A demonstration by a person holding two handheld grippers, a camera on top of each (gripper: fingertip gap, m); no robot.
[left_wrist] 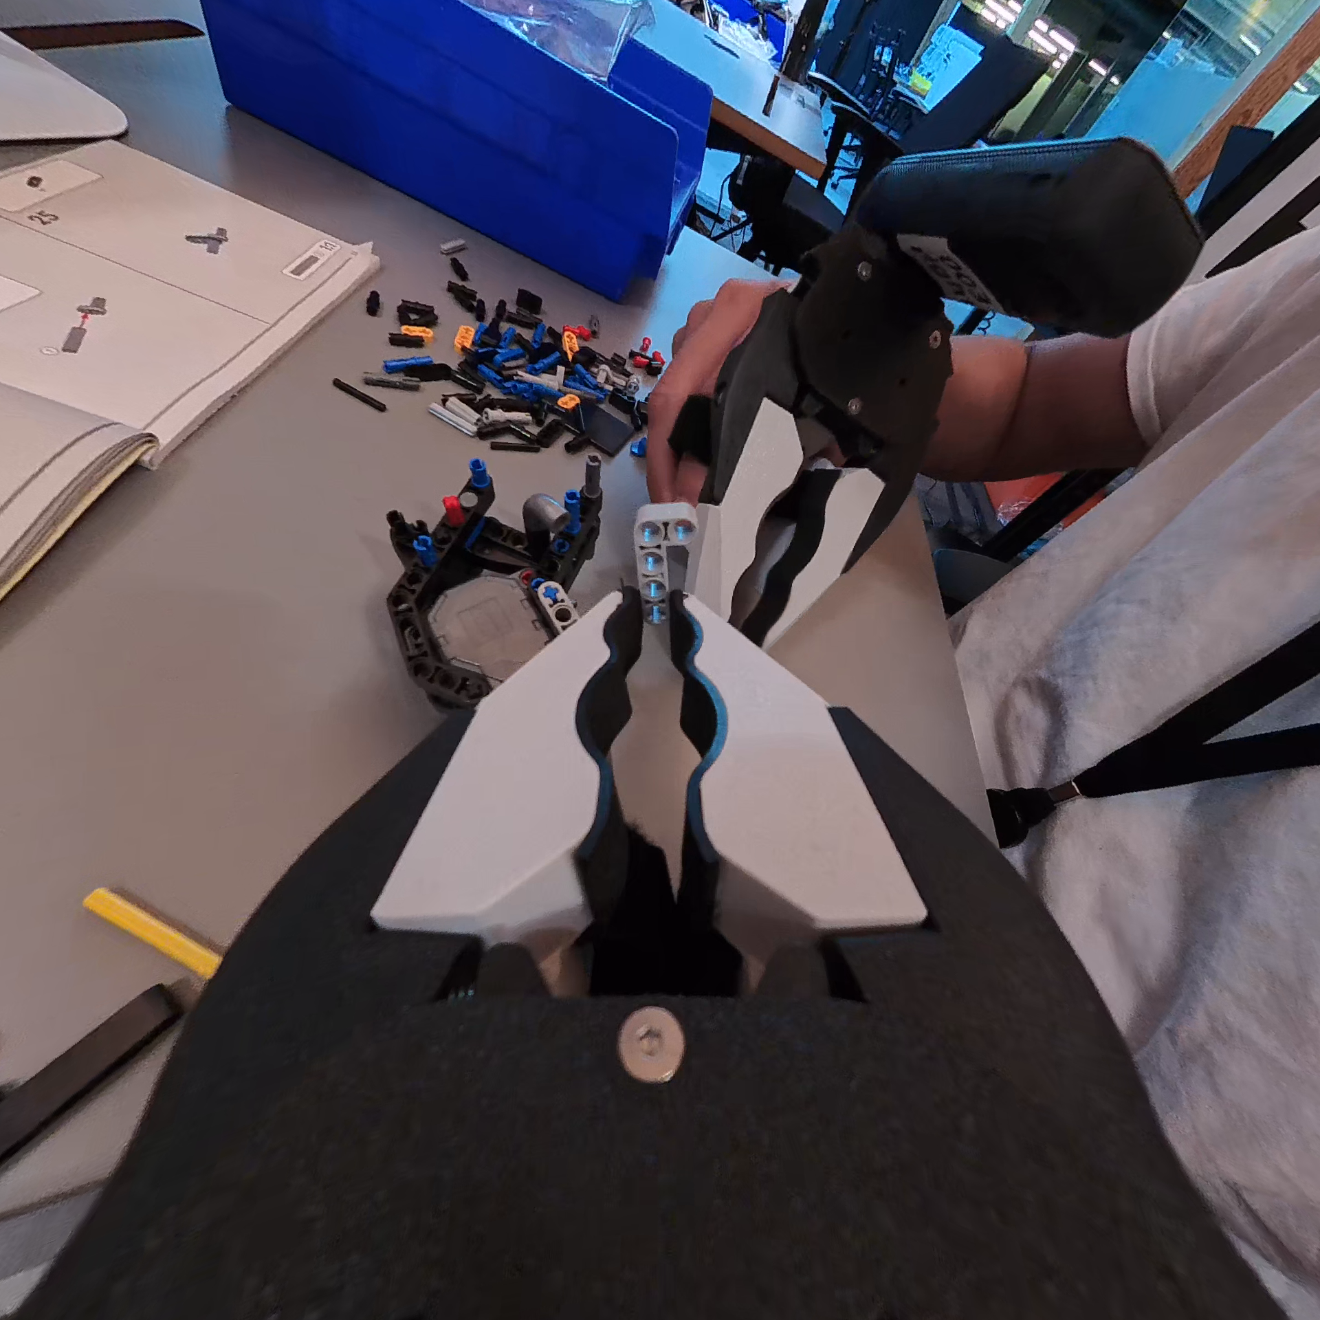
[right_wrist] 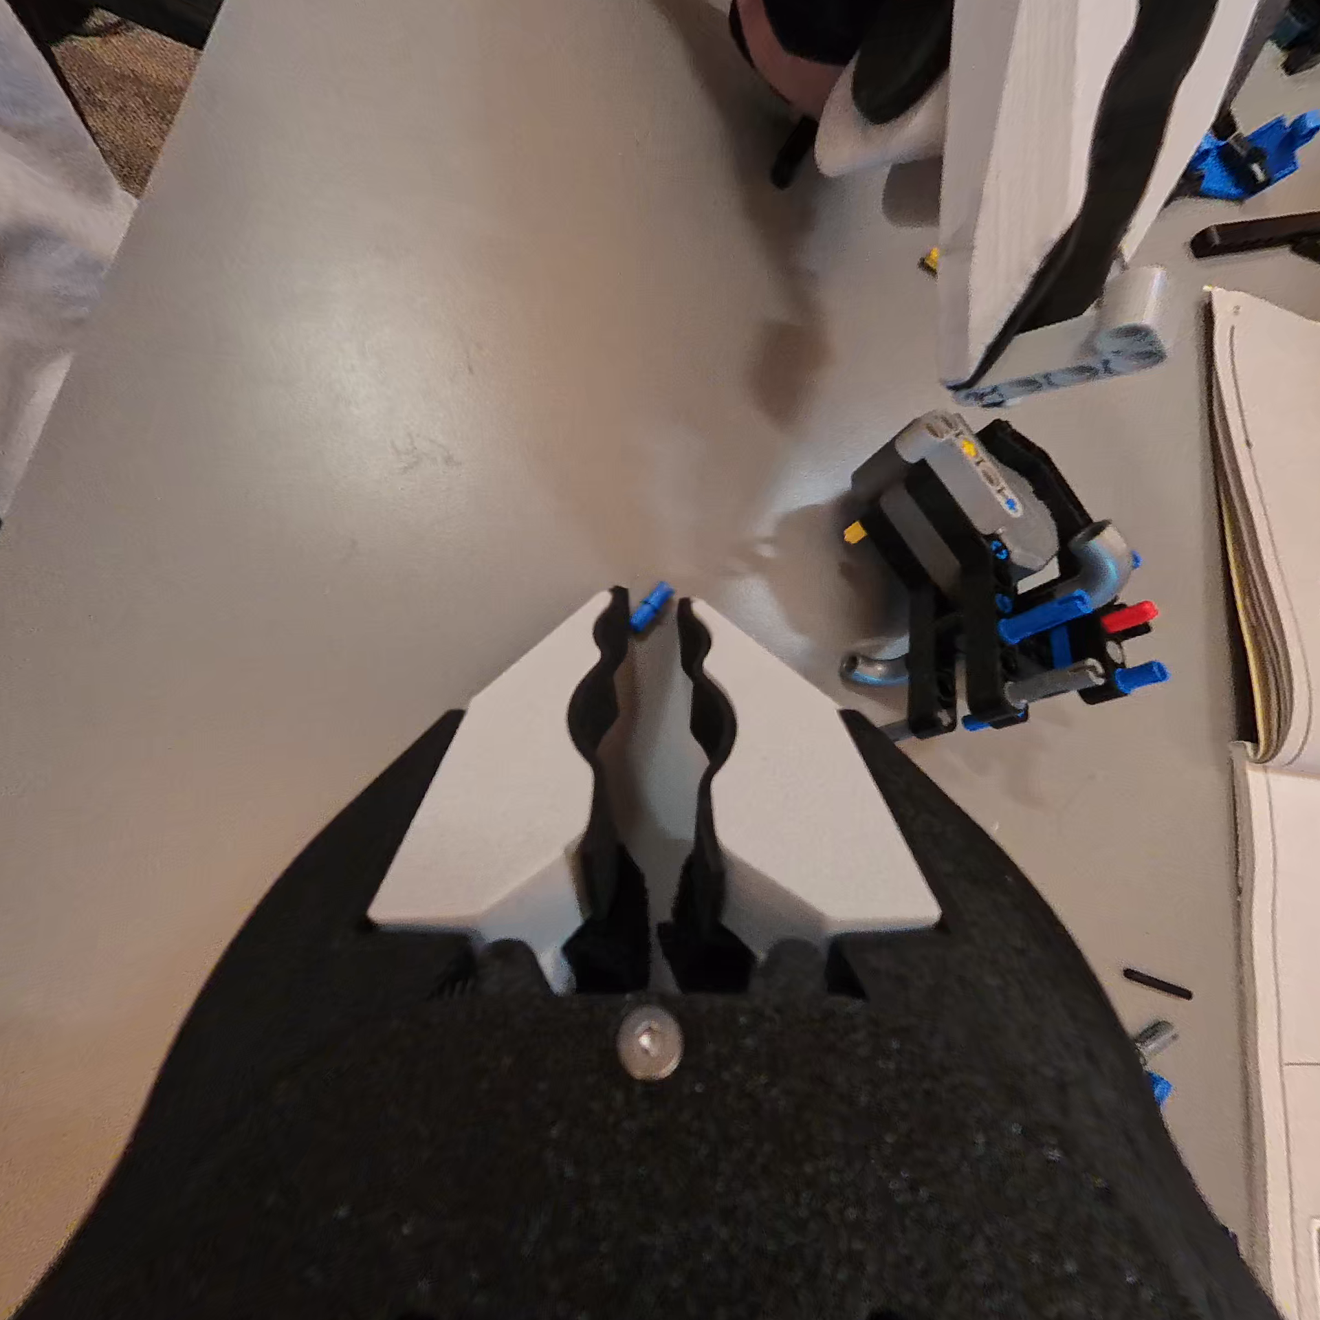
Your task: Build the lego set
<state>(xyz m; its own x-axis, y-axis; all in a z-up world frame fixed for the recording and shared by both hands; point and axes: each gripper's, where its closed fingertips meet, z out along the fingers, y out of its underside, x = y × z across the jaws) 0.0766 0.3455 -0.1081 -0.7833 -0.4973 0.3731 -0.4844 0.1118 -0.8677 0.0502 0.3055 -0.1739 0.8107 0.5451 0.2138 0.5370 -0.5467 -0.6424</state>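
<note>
Our left gripper (left_wrist: 658, 607) is clamped on the lower end of a light grey L-shaped lego beam with pin holes (left_wrist: 663, 559), held upright above the grey desk (left_wrist: 214, 678). A bare fingertip of the person's right hand (left_wrist: 703, 389) touches the beam's top corner. Our right gripper (right_wrist: 648, 607) pinches a small blue lego pin (right_wrist: 650, 606) at the tips, over bare desk.

Just left of the beam sits the partly built black lego frame with blue and red pins and a silver elbow (left_wrist: 486, 578). Behind it, a loose pile of black, blue, grey and orange lego parts (left_wrist: 521, 371). Further back, a blue plastic bin (left_wrist: 457, 136). An open instruction booklet (left_wrist: 143, 300) lies on the left; it bears printed step diagrams and numbers. A yellow bar (left_wrist: 150, 928) lies near the desk's front edge. Nothing sits between beam and frame.
</note>
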